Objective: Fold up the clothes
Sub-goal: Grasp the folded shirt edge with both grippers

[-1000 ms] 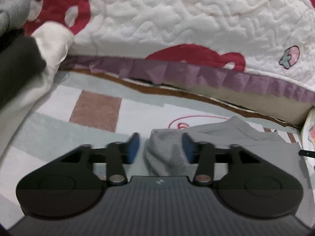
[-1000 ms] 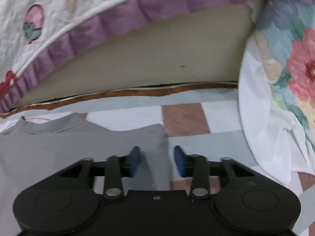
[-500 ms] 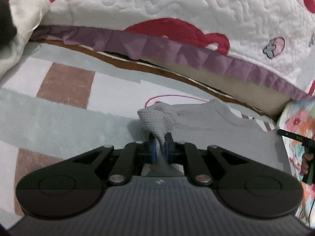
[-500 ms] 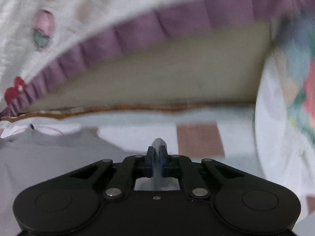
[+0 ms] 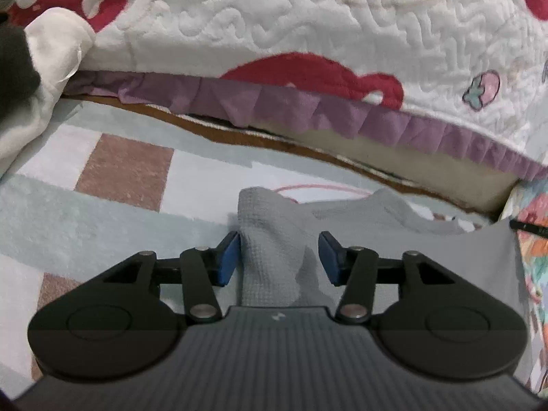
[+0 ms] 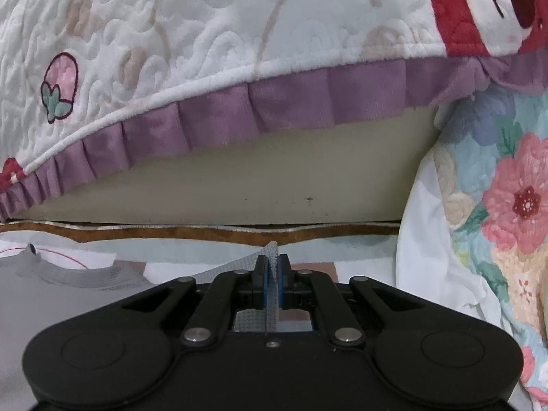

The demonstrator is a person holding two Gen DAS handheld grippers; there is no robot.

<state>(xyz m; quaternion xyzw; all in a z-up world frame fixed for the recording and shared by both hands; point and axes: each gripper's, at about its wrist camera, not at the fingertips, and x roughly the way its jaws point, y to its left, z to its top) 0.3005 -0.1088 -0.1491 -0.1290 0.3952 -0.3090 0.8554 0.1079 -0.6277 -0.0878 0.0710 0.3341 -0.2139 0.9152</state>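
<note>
- Grey garment (image 5: 274, 239) lies on the checked rug (image 5: 123, 171), in front of the bed with the white quilt (image 5: 308, 27) and its purple frill (image 5: 376, 120).
- We see our left tool (image 5: 278, 257) with its blue pads (image 5: 227, 257) wide apart; a bunched fold of the garment stands between them, touching the left pad and apart from the right one.
- Our right tool (image 6: 272, 282) is closed on a thin edge of the same garment (image 6: 51, 294), which rises a little above the pads.
- At the right side a flowered cloth (image 6: 507, 198) hangs near the right tool.
</note>
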